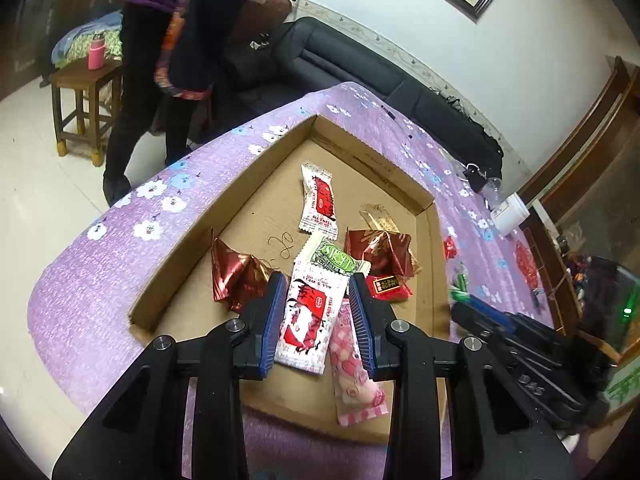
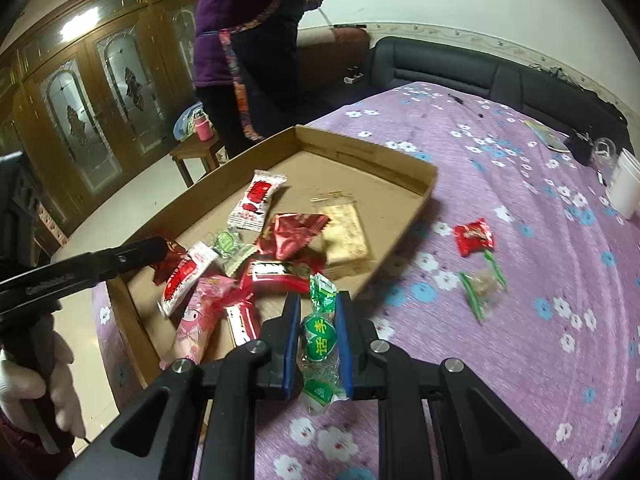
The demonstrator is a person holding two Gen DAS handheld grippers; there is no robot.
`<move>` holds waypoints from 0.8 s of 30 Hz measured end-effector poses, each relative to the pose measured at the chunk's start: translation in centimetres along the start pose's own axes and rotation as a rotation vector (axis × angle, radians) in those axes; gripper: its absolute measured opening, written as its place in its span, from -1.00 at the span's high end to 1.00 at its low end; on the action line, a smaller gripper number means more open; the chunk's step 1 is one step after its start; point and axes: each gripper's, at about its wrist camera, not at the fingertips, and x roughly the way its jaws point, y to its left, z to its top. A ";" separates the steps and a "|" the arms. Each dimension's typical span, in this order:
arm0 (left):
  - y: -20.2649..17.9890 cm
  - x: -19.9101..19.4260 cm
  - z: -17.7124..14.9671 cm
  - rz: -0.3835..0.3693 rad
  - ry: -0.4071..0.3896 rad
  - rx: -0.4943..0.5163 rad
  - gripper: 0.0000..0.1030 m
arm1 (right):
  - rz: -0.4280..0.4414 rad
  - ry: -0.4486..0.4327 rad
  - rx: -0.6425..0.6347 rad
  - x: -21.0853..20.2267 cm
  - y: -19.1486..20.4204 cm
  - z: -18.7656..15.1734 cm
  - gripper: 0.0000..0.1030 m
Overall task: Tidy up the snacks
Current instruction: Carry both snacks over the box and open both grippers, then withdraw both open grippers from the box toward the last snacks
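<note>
My left gripper (image 1: 318,282) is shut on a white-and-red snack packet (image 1: 306,320) and holds it over the shallow cardboard tray (image 1: 180,248) on the purple flowered tablecloth (image 1: 100,280). My right gripper (image 2: 319,300) is shut on a green wrapped candy (image 2: 320,334) near the tray's (image 2: 360,148) right rim. Lying in the tray are a second white-and-red packet (image 1: 318,200), two red foil packets (image 1: 236,276) (image 1: 378,252), a green-and-white packet (image 1: 336,260), a pink packet (image 1: 356,372) and a clear cracker packet (image 2: 346,236). On the cloth outside the tray lie a red candy (image 2: 474,236) and a clear green-edged packet (image 2: 482,288).
A person (image 2: 248,40) stands behind the table, beside a wooden stool (image 1: 86,88) that bears a pink bottle (image 1: 96,50). Along the wall behind runs a dark sofa (image 1: 340,64). A white cup (image 2: 628,184) and a black clip (image 1: 476,178) sit at the cloth's far right.
</note>
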 end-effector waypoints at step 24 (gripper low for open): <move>0.2 0.0 -0.2 0.003 0.022 -0.017 0.39 | 0.017 0.001 0.080 1.2 -1.2 1.6 0.21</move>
